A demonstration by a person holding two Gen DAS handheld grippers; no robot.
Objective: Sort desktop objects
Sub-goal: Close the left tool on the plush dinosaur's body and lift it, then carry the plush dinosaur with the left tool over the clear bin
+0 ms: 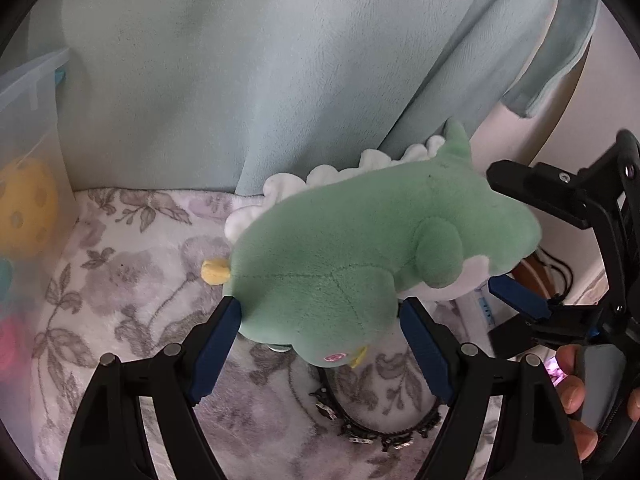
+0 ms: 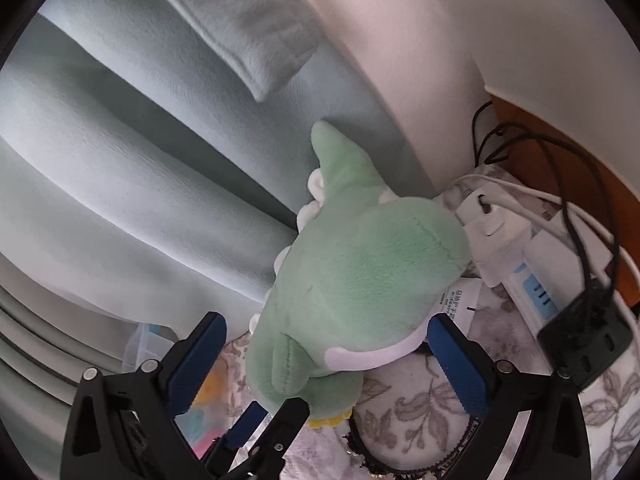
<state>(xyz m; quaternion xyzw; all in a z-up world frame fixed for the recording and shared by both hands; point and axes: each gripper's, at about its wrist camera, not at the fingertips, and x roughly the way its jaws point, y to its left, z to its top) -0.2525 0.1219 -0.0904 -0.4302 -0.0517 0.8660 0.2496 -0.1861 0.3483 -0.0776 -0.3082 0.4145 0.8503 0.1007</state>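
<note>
A green plush dinosaur (image 1: 360,240) with a white frill and yellow horns hangs over a floral blanket (image 1: 132,280). My left gripper (image 1: 318,308) is shut on its head, one blue pad pressing each side. From the right, my right gripper (image 1: 498,228) straddles the plush's rear end. In the right wrist view the plush dinosaur (image 2: 360,272) sits between the wide-open jaws of the right gripper (image 2: 328,332), with a gap at the left pad. The left gripper (image 2: 276,408) shows below the plush. A black beaded headband (image 1: 372,428) lies under it on the blanket.
At the left stands a clear plastic bin (image 1: 28,120) holding a yellow holed ball (image 1: 28,212). Pale blue fabric (image 1: 240,80) hangs behind. A white power strip (image 2: 532,280), a black charger (image 2: 588,344) and cables crowd the right. A person's fingers (image 1: 572,392) hold the right gripper's handle.
</note>
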